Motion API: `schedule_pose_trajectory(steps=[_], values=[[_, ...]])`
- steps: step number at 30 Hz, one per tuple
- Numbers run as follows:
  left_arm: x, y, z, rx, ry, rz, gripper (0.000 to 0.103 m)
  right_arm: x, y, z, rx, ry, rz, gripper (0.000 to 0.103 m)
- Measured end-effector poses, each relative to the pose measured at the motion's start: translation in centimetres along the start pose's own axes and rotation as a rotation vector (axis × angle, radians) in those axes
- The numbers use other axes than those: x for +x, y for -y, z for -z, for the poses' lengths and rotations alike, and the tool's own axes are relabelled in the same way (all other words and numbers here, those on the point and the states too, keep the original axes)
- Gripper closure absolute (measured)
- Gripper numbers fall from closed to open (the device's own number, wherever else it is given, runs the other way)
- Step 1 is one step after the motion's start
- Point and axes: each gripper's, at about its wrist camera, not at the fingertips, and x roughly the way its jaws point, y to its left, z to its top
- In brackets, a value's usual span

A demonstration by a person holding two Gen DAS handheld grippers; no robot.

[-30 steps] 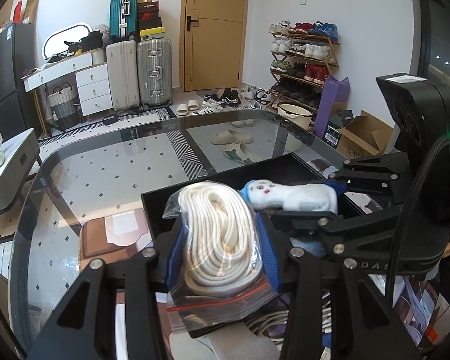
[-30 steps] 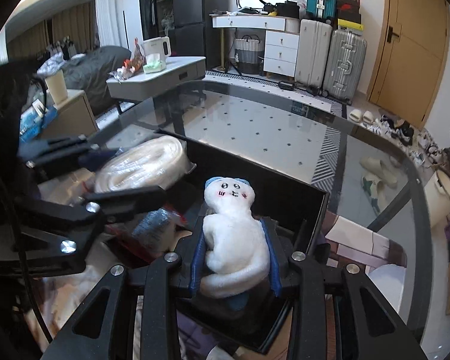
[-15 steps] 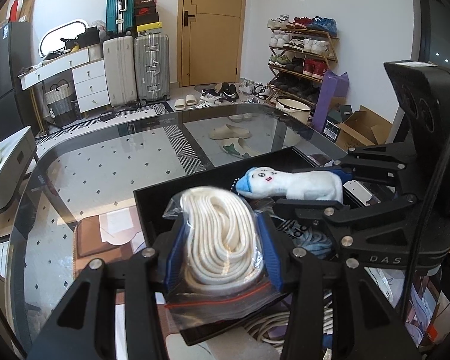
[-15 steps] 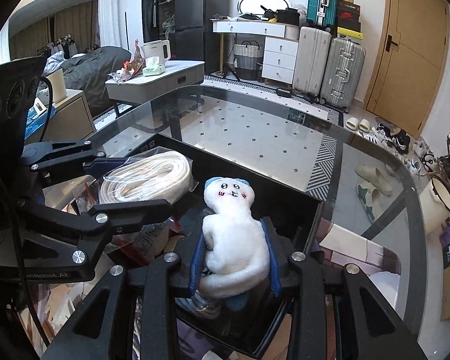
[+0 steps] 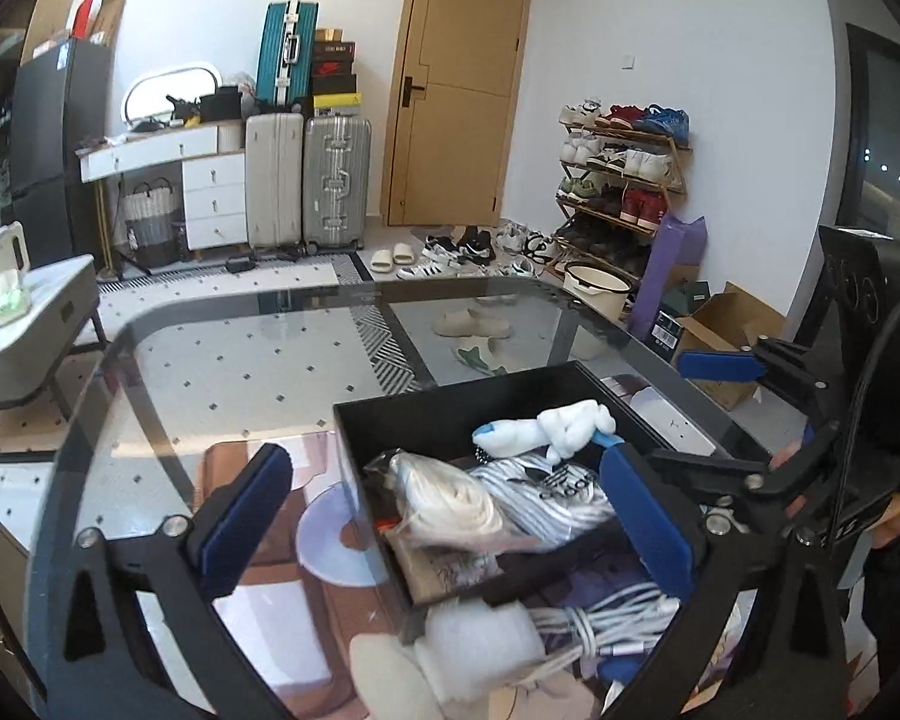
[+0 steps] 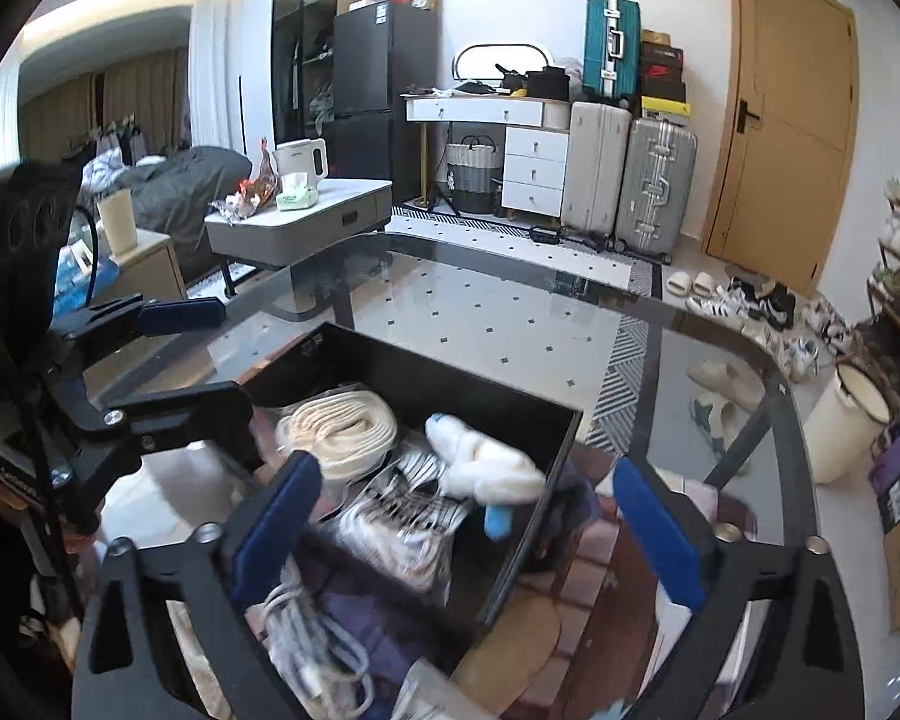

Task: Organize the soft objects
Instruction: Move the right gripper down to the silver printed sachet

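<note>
A black box (image 5: 450, 393) stands on the glass table (image 5: 240, 360). In it lie a coil of white rope in a clear zip bag (image 5: 444, 498) and a white plush toy with blue ears (image 5: 546, 429). My left gripper (image 5: 444, 462) hangs just above the rope bag, its jaws opening wide, the blue pads clear of it. My right gripper (image 6: 465, 471) is above the plush toy (image 6: 486, 468), jaws opening too and touching nothing. The rope coil (image 6: 336, 429) shows beside the plush. Each gripper appears in the other's view: the right gripper (image 5: 699, 414), the left gripper (image 6: 210, 354).
A striped cloth in a clear bag (image 5: 546, 492) lies in the box under the toy. A bundle of white cable (image 5: 594, 618) and other soft clutter sit in front of the box. A flat disc (image 5: 330, 546) lies left of it. Suitcases, a shoe rack and a door stand beyond.
Both grippers have opened and let go: the rope bag and the plush toy dropped into the black box. Both grippers have drawn back and up a little.
</note>
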Motion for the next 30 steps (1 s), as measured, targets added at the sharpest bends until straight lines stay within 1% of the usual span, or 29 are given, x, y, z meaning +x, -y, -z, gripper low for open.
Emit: schedule_pose_trajectory(steps=[5, 9, 16, 23, 30], values=[[-2.3, 0.4, 0.9, -0.003, 0.023, -0.014, 0.0, -2.4, -0.3, 1.3, 0.057, 0.021, -0.017, 0.001], [-3.8, 1.0, 1.9, 0.001, 0.033, -0.023, 0.0, -4.0, -0.9, 2.4, 0.083, 0.024, 0.0, 0.001], [-5.7, 1.7, 3.5, 0.0, 0.04, -0.035, 0.0, -5.6, -1.6, 4.9, 0.134, -0.002, 0.014, 0.0], [-6.1, 1.7, 5.5, -0.031, 0.02, -0.043, 0.0, -5.7, -2.0, 7.6, 0.193, -0.038, 0.03, 0.0], [-5.9, 1.9, 7.5, -0.026, -0.012, -0.039, 0.0, -6.2, -2.2, 9.6, 0.214, -0.062, 0.053, 0.0]])
